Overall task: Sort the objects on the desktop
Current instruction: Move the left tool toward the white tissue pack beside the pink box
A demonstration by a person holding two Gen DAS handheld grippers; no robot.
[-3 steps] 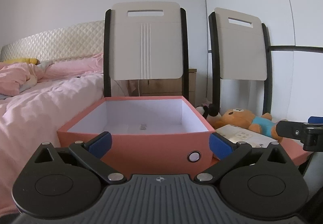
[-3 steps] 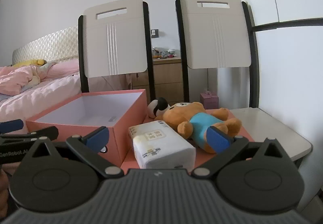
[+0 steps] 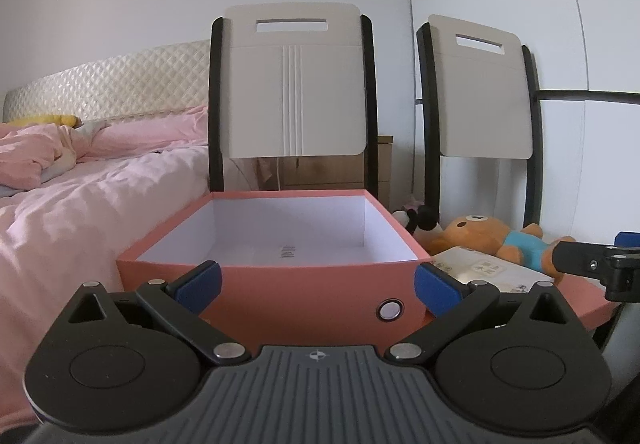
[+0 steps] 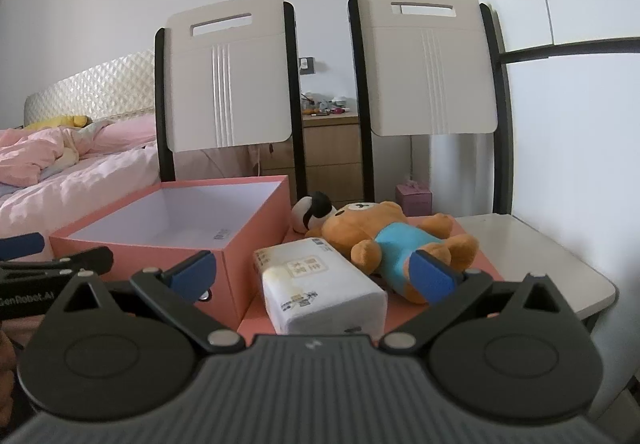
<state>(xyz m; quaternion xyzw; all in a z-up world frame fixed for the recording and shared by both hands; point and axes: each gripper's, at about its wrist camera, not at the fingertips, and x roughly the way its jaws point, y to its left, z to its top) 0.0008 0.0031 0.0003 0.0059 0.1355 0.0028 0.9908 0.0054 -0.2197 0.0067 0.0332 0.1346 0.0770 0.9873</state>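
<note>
A: Left gripper [image 3: 318,280] spread wide, nothing held, facing the empty coral box [image 3: 280,284]. Right view?
B: Right gripper [image 4: 314,270] also wide, empty. Only here: whole tissue pack [image 4: 320,284] beside the box, bear plush [image 4: 384,240] behind it, nightstand clutter [image 4: 324,106].

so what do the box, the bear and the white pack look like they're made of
Box: looks like stiff cardboard, matte salmon outside and plain white inside, with crisp folded edges.
Bear: plush fabric, fuzzy orange pile and a soft blue shirt, probably stuffed.
White pack: seems to be soft tissues in thin glossy plastic wrap, judging by the sheen and rounded corners; the contents are hidden.
</note>
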